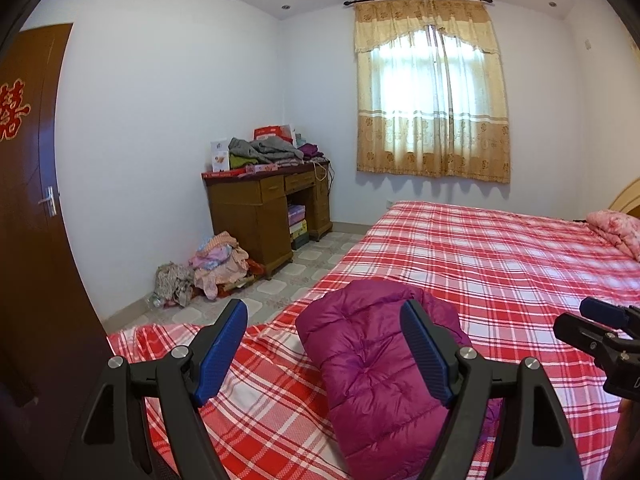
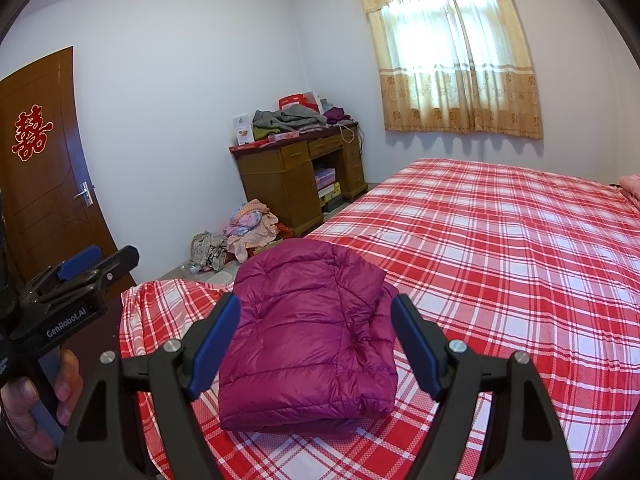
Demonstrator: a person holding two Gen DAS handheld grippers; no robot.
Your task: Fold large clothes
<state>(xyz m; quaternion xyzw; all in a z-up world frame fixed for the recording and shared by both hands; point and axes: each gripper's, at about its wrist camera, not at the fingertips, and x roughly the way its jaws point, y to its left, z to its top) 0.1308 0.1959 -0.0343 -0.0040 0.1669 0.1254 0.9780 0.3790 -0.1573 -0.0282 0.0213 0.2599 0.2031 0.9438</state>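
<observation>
On the bed (image 2: 500, 240), folded jacket (image 2: 308, 332).

a red plaid bed (image 2: 500, 240) carries a folded purple jacket (image 2: 308, 332) and pink quilt (image 1: 618, 230).

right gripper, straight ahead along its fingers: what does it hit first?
Most likely the folded purple down jacket on the plaid bed sheet. It lies between and just past the open right gripper, untouched by the pads; depth is uncertain through the fisheye.
</observation>
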